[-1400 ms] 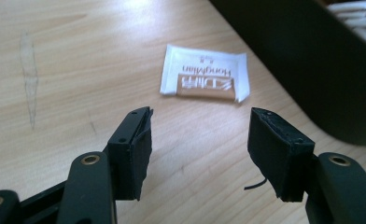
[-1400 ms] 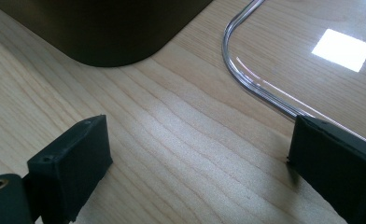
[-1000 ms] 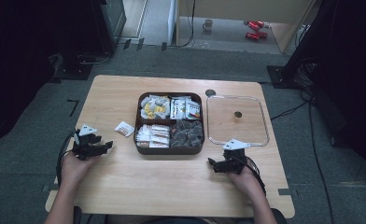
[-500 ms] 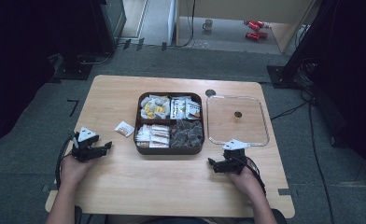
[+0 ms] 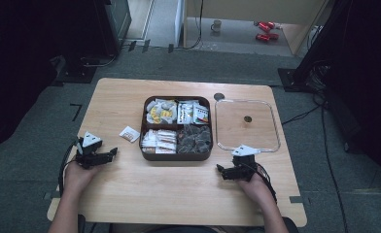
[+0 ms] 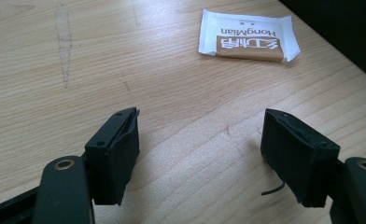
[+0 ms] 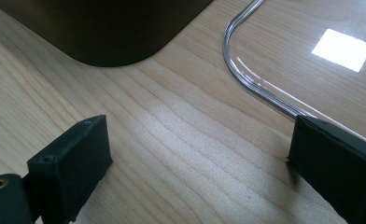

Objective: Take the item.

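a pale wooden table point(image 5: 130, 194) with visible grain carries everything. the left gripper point(image 5: 112, 153) rests low on it in the person's left hand point(image 5: 77, 175), jaws spread wide with bare wood between them; in the left gripper view point(image 6: 200, 158) the black blocky pads are matte, and a thin dark wire end pokes out by the right-hand one. ahead of these jaws and a little to the right lies a flat, square-cornered sachet point(image 6: 246, 35), white with a brown band printed "hongmian", apart from the jaws; in the high view the sachet point(image 5: 129, 134) sits between the gripper and the tray.

the right gripper point(image 5: 221, 171), held in the right hand point(image 5: 256, 187), also has its jaws spread, nothing between them. in the right gripper view point(image 7: 200, 158), a dark brown tray point(image 7: 111, 32) with a smooth rounded corner sits ahead and to the left, and a clear plastic lid point(image 7: 265, 88) with a curved glossy rim lies ahead to the right, its edge running just behind the right-hand jaw.

from above, the tray point(image 5: 177, 156) is a rounded square split in four compartments holding small packets: yellow-and-white, white, pale, and dark grey. the lid point(image 5: 247, 145) lies flat beside it, a small dark spot at its middle.
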